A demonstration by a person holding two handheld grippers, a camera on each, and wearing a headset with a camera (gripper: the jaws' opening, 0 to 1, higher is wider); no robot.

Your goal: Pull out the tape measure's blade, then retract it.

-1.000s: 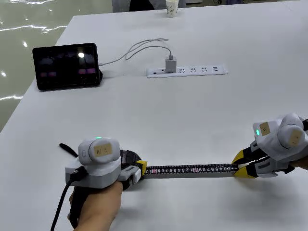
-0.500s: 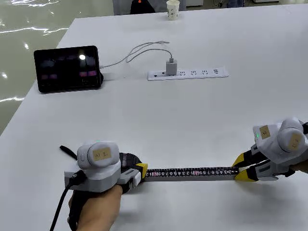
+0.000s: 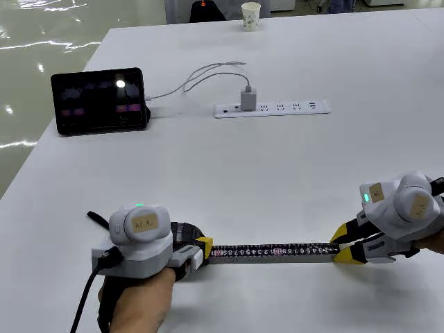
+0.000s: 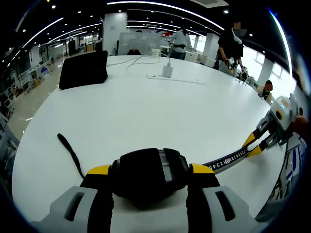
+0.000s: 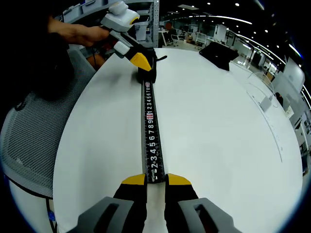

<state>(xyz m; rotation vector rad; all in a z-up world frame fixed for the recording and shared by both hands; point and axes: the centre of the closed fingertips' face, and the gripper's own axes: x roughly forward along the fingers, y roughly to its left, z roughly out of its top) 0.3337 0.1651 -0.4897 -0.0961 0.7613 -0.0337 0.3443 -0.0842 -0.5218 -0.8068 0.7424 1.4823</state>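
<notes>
The head view looked forward and down from over the near edge of the tabletop, taking in the left claw, the right claw and the blade between them. The left gripper view sat low, close behind the tape measure, facing along the blade to the right claw. The right gripper view faced back along it; all three shared that blade.

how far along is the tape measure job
Done: the blade is pulled out and stretched along the table from the case. In hand: the left gripper clamps the case and the right gripper pinches the blade's end. Left: letting the blade retract into the case, a step not yet done.
</notes>
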